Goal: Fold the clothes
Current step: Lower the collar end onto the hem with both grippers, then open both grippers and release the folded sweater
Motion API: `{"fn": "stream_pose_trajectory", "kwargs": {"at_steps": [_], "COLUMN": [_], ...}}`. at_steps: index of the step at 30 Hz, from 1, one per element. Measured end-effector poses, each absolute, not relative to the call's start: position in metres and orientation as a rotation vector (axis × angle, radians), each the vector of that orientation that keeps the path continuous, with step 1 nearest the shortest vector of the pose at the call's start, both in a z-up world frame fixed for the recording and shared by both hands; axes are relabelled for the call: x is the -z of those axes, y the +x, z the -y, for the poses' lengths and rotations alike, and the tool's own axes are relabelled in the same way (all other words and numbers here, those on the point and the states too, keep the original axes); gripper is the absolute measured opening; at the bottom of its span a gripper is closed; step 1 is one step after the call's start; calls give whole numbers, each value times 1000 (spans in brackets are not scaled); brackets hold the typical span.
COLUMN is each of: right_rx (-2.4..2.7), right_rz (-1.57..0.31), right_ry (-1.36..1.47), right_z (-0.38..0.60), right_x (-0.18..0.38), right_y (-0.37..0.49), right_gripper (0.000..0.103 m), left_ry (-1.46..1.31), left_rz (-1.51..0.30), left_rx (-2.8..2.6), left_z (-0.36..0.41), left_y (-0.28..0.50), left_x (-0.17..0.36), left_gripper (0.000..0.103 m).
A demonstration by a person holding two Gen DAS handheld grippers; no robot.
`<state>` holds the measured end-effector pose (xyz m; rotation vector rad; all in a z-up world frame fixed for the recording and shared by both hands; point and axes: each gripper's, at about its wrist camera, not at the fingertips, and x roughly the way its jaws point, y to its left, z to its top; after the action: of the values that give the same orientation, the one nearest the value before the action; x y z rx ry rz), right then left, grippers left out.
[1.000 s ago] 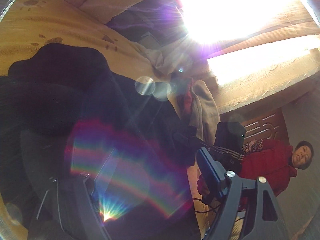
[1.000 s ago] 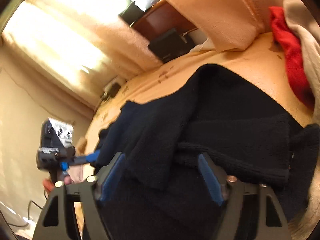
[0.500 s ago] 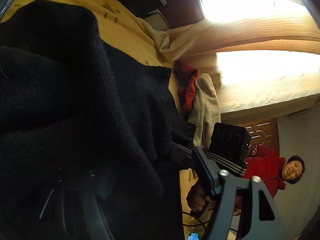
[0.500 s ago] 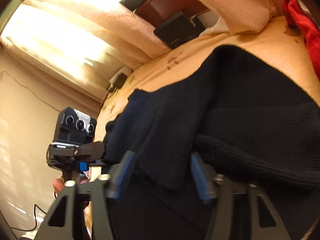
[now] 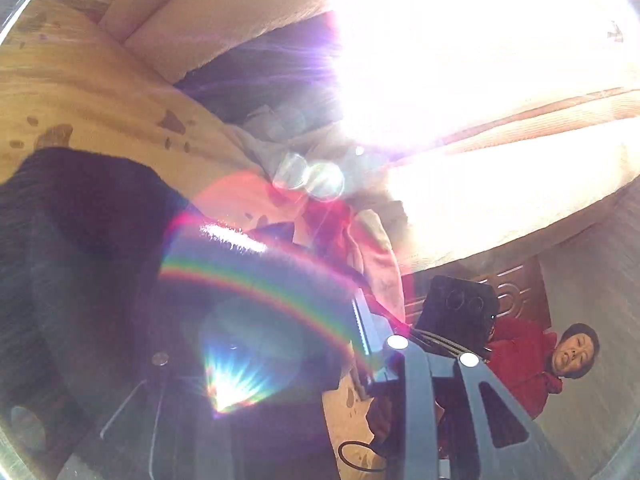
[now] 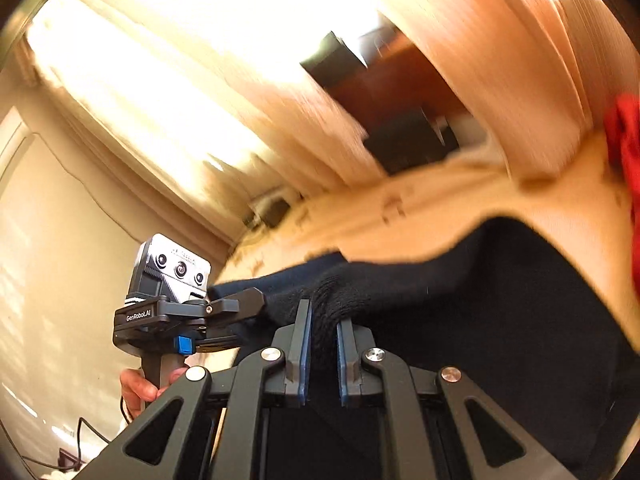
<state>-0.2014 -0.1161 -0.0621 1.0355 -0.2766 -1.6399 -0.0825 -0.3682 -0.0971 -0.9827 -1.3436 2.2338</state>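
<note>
A black knitted sweater [image 6: 480, 300] lies spread on a yellow bed sheet [image 6: 440, 208]. My right gripper [image 6: 323, 312] is shut on a bunched fold of its near edge, the fabric pinched between the blue pads. In the right wrist view my left gripper [image 6: 244, 304] holds the same edge further left, raised off the bed. Its jaws are closing, with sweater fabric between them. In the left wrist view strong glare covers the left gripper [image 5: 260, 328]. There the sweater [image 5: 80, 240] hides the left finger, and only the right finger [image 5: 368, 332] shows.
A red garment [image 5: 328, 220] and a beige one [image 5: 376, 248] lie heaped at the sheet's far side. A pillow [image 5: 224, 32] lies at the head. A person in red [image 5: 520, 360] stands beside the bed. Dark boxes [image 6: 408, 144] sit on a wooden stand by bright curtains.
Both pairs of jaws went from wide apart to closed on the sweater's near edge. Both grippers then rose, lifting that edge off the bed.
</note>
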Motion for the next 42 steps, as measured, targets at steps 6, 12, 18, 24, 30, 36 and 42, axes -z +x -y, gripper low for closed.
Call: {"fn": "stream_pose_trajectory", "kwargs": {"at_steps": [6,12,18,24,30,36,42], "right_rx": [1632,1540,1699,1778,1648,1696,1962], "right_rz": [199,185,258,272,196,140,-57], "right_ry": [1138,1337,1233,1293,1296,1238,995], "right_z": [121,117,97,101,98,81,94], "right_x": [89,147,120,135,141,138,89], "right_y": [-193,-184,-197,-220,-201,-183,-149], "right_gripper": [12,12,29,30,30,30,53], "left_ry": [-1213,-1273,-1285,-1280,-1231,-1012,-1220], "left_rz": [1353,1404,1427,1439,1432,1125,950], "left_rx": [-2204,-2144,-2139,-2118,-2205,-2468,-2426], "left_z": [362,362,366,367,388,375,327], "left_y": [-65,-36,-28,-19,1,-27,-54], "left_x": [150,181,181,183,156,89,129], "left_gripper": [36,29,32,32,52,70,74]}}
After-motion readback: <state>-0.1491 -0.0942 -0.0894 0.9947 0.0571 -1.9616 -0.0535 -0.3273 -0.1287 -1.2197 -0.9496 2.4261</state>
